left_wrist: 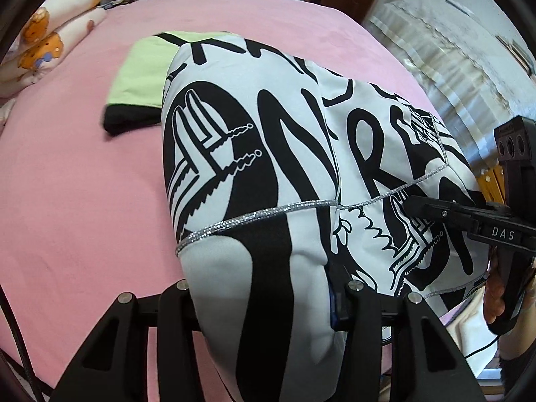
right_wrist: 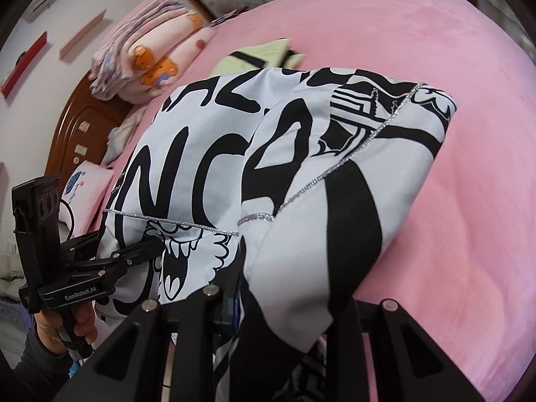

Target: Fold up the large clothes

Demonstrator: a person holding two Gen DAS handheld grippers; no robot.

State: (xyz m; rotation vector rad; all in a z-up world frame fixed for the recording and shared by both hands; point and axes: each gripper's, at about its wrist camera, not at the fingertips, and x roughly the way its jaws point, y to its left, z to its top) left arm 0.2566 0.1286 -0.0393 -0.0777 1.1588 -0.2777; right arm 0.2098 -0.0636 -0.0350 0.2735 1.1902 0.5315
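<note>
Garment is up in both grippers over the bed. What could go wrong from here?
1. The garment is bunched thickly in the left gripper and the right gripper; a layer could slip out mid-carry, skewing the fold.
2. Its far end drapes over the folded green piece; dragging may pull that piece open.
3. The fabric fills both views, so where its edge lands on the bed is hard to judge.

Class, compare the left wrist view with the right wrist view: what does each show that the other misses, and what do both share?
Left wrist only: the right gripper biting the black-and-white garment, and a draped cabinet.
Right wrist only: the left gripper gripping the cloth, a wooden headboard, wall shelves.
Both: garment, pink bed, green folded piece, stacked quilts.
</note>
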